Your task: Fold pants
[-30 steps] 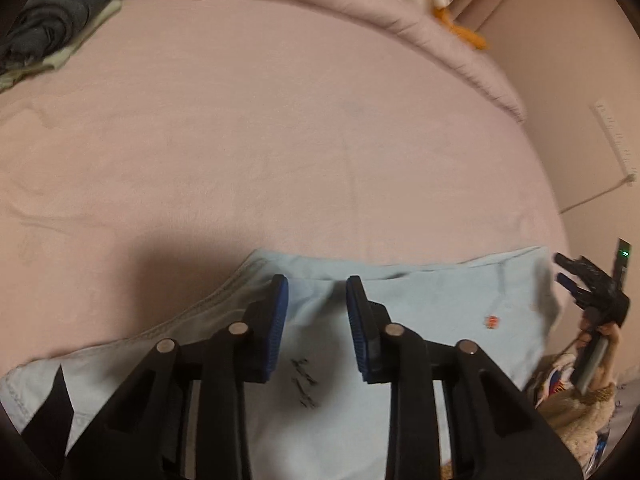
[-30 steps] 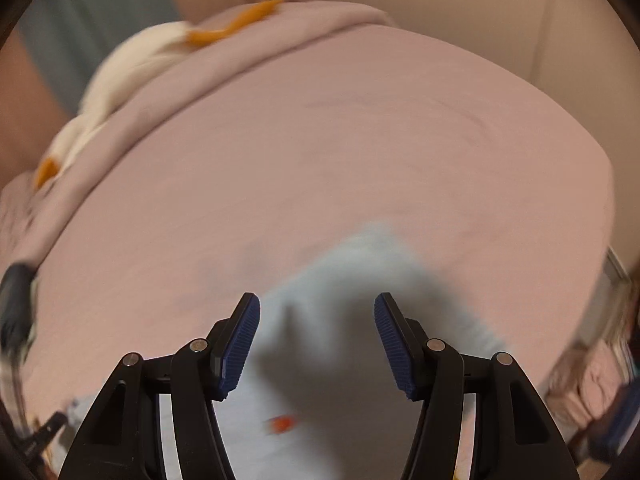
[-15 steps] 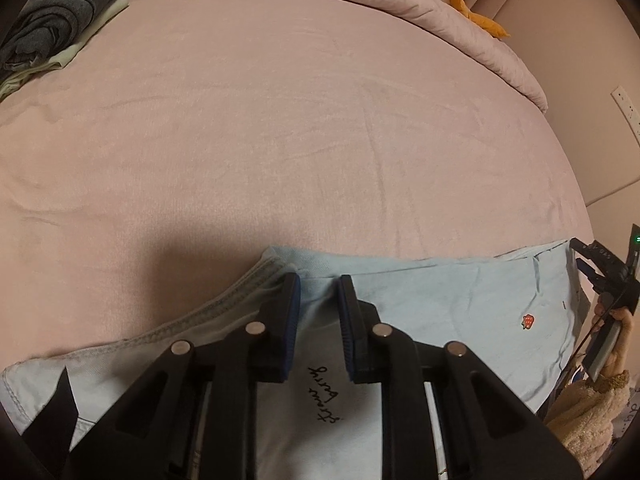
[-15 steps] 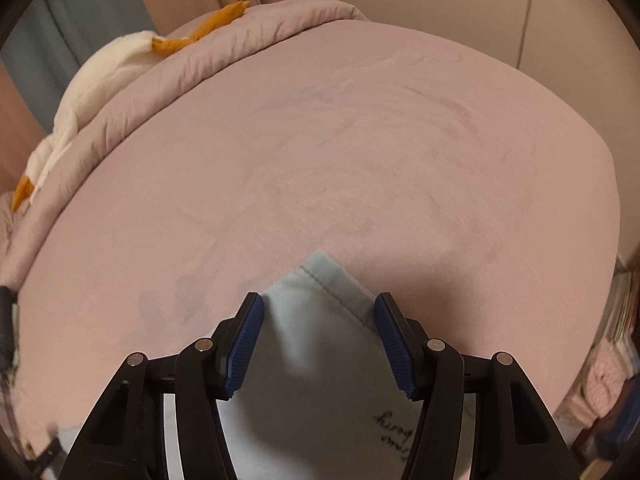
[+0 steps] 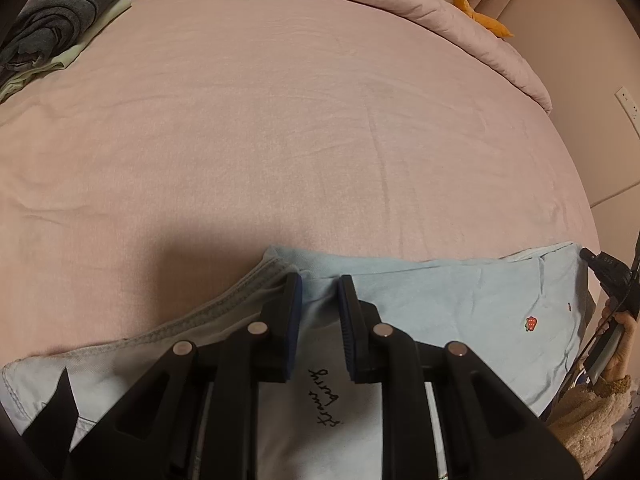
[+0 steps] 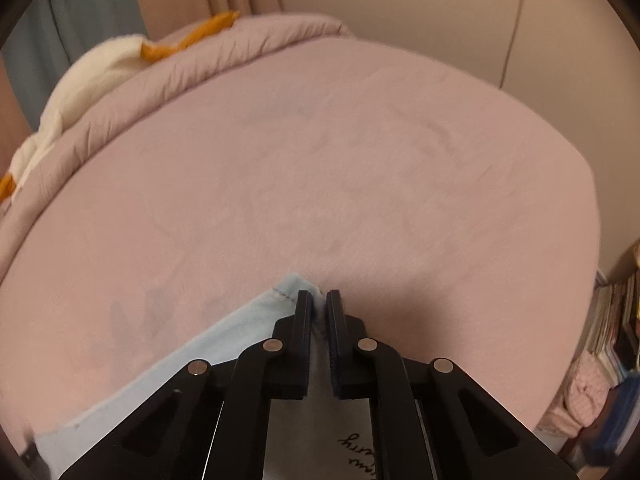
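Gripping stage of a fold, by the look of it. Light blue pants (image 5: 460,312) lie flat on the pink bed (image 5: 280,120), filling the bottom third of the left wrist view from lower left corner to right edge. Right gripper (image 6: 319,304) sits at bottom centre of its view, jaws nearly together w/ a pinch of the stitched corner of the fabric between them, so clamped on cloth as far as I can tell. Left gripper (image 5: 319,292) is low centre in its view, over the far edge of the pants; jaws narrowed but w/ a clear gap, fabric showing through it. Can't tell if the pads bite cloth yet; prob not.

Long axis of the pants runs left-right across the left wrist frame. Raw stitched hem edge at lower left, small red strawberry patch (image 5: 531,323) toward the right. Black script print lies between the left fingers at bottom centre. Which end is the waist, can't tell.

Next move, I'd judge: left jaws finish closing on the edge, then both lift together & carry the held edge over to halve the garment, keeping it taut so it doesn't bunch.

Dark folded clothes (image 5: 60,20) sit upper left, well apart.
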The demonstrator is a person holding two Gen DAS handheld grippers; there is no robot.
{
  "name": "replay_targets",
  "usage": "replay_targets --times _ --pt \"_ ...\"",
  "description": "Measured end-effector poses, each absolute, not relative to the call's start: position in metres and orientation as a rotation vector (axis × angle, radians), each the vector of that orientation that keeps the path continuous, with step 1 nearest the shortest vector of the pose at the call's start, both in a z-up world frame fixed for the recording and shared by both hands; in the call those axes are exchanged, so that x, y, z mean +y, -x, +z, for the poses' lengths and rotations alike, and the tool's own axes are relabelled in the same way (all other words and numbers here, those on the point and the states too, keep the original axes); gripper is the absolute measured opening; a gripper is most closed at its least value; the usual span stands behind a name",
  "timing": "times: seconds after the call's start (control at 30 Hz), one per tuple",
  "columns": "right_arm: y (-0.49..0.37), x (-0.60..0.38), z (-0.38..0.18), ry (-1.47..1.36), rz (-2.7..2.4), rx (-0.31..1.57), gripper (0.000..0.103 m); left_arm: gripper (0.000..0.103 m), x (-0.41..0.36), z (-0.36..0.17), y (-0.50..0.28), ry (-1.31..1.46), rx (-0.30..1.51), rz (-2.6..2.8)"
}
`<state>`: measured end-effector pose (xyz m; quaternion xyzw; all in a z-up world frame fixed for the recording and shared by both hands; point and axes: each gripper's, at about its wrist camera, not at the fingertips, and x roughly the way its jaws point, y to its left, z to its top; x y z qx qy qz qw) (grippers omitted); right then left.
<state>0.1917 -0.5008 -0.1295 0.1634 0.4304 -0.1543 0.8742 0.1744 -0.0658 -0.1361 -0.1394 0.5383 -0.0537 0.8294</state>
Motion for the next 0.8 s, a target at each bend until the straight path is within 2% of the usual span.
replay_targets --times 0.23,0.37,0.47,0.53,0.6,0.67,0.73,0.8 --pt "-0.202 -0.507 -0.152 -0.349 -0.353 0.935 0.006 0.019 -0.068 -0.137 -0.173 0.285 1.134 -0.107" --pt "-0.197 -0.508 -0.142 -0.363 -0.363 0.939 0.006 0.016 -0.069 -0.128 -0.163 0.279 1.138 -0.104" --pt "-0.175 -0.508 -0.127 -0.374 -0.328 0.918 0.006 0.025 -0.073 -0.111 -0.139 0.29 1.112 -0.182" --pt "-0.155 -0.505 -0.116 -0.333 -0.327 0.901 0.008 0.035 -0.078 -0.103 -0.12 0.284 1.107 -0.232" --pt "-0.142 -0.501 -0.109 -0.297 -0.333 0.888 0.01 0.037 -0.084 -0.099 -0.098 0.266 1.114 -0.269" --pt "-0.13 -0.5 -0.105 -0.289 -0.331 0.877 0.014 0.037 -0.088 -0.099 -0.083 0.268 1.134 -0.302" --pt "-0.125 -0.499 -0.102 -0.28 -0.335 0.867 0.029 0.038 -0.089 -0.101 -0.073 0.291 1.151 -0.321" --pt "-0.114 -0.497 -0.097 -0.256 -0.353 0.845 0.038 0.038 -0.089 -0.105 -0.066 0.326 1.18 -0.336"
